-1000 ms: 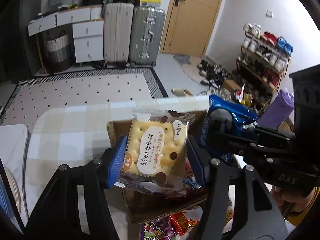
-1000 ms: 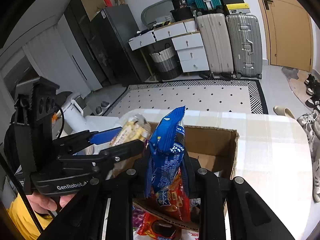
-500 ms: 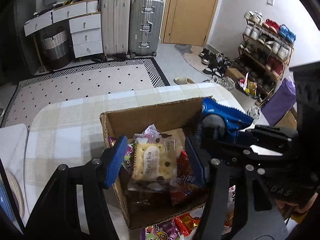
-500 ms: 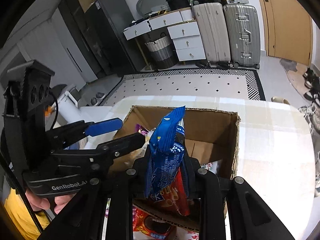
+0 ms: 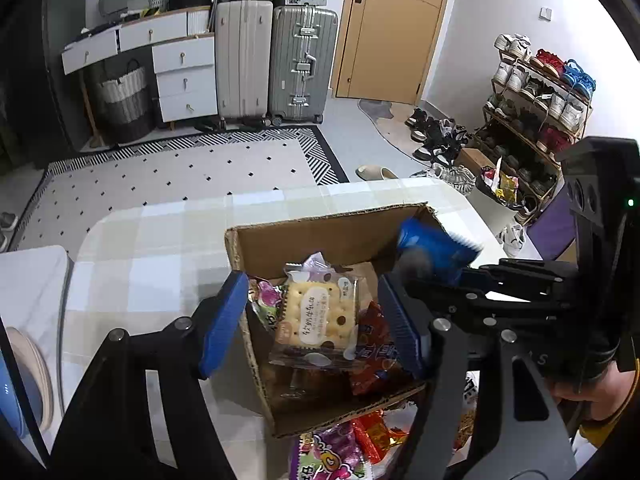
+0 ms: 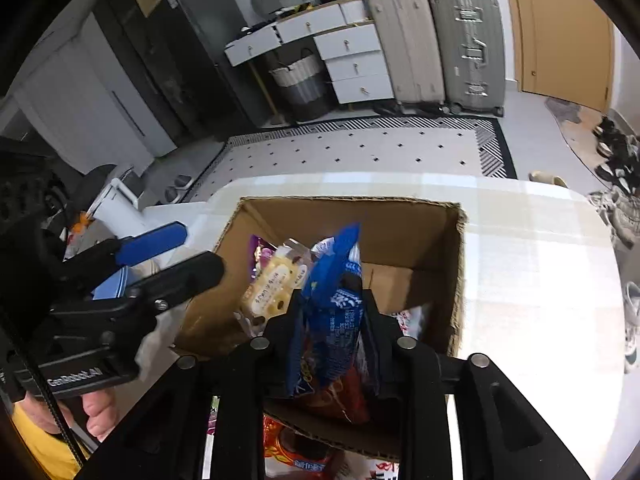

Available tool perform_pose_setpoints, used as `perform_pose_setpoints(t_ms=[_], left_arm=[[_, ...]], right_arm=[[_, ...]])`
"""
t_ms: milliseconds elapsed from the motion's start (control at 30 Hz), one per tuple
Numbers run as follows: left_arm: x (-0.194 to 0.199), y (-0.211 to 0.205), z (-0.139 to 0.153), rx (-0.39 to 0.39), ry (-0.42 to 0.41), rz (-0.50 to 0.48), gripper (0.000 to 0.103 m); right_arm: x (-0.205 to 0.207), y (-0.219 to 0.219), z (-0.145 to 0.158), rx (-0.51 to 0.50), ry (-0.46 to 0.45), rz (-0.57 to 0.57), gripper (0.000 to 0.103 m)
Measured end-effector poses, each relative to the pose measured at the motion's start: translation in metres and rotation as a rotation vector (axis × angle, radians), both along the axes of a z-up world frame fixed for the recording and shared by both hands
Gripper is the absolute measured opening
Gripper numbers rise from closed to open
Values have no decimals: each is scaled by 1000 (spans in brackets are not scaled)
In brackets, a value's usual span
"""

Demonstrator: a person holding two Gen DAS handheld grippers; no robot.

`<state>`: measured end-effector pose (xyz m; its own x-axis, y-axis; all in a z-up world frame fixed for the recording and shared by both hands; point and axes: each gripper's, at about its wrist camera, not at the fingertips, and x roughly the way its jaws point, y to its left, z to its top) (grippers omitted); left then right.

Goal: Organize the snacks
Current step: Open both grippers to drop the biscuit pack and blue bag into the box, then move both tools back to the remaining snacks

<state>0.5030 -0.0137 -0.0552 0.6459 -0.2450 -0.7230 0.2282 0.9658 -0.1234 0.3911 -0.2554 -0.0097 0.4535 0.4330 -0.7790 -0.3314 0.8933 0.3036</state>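
Note:
An open cardboard box (image 5: 320, 220) (image 6: 348, 200) stands on the checked table and holds several snack packets. A clear cracker packet (image 5: 316, 320) (image 6: 272, 284) lies loose on top of them. My left gripper (image 5: 312, 322) (image 6: 176, 256) hovers over the box's near left corner, jaws opening wide with no pad touching the crackers. My right gripper (image 6: 330, 320) is shut on an upright blue snack packet (image 6: 332, 304) (image 5: 436, 252) just inside the box's near wall, and its jaws are beginning to open while the pads still touch the packet.
Several loose snack packets (image 5: 340, 448) (image 6: 296, 452) lie on the table in front of the box. A bowl (image 5: 28, 376) sits at the left edge. A hand (image 6: 100, 408) grips the left tool. Suitcases, drawers and a shoe rack stand beyond the table.
The left gripper let go of the cracker packet, which dropped into the box, and its jaws spread. Both grippers sank toward the box, the blue packet going down with the right one.

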Motion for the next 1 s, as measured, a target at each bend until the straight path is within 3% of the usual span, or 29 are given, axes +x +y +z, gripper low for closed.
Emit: perform_pose_setpoints(t_ms=[300, 633, 800, 933, 1000], left_arm=[[-33, 12, 32, 8, -51, 14, 72], [-96, 6, 83, 26, -116, -4, 77], [-141, 3, 117, 42, -159, -8, 80], [-189, 4, 145, 36, -220, -1, 82], [-215, 5, 158, 24, -255, 2, 83]], right_arm=[[-22, -12, 33, 26, -69, -21, 32], [-84, -29, 98, 29, -210, -15, 35], [-130, -44, 132, 57, -299, -22, 46], [-178, -52, 155, 71, -380, -12, 48], [-207, -56, 165, 84, -430, -12, 60]])
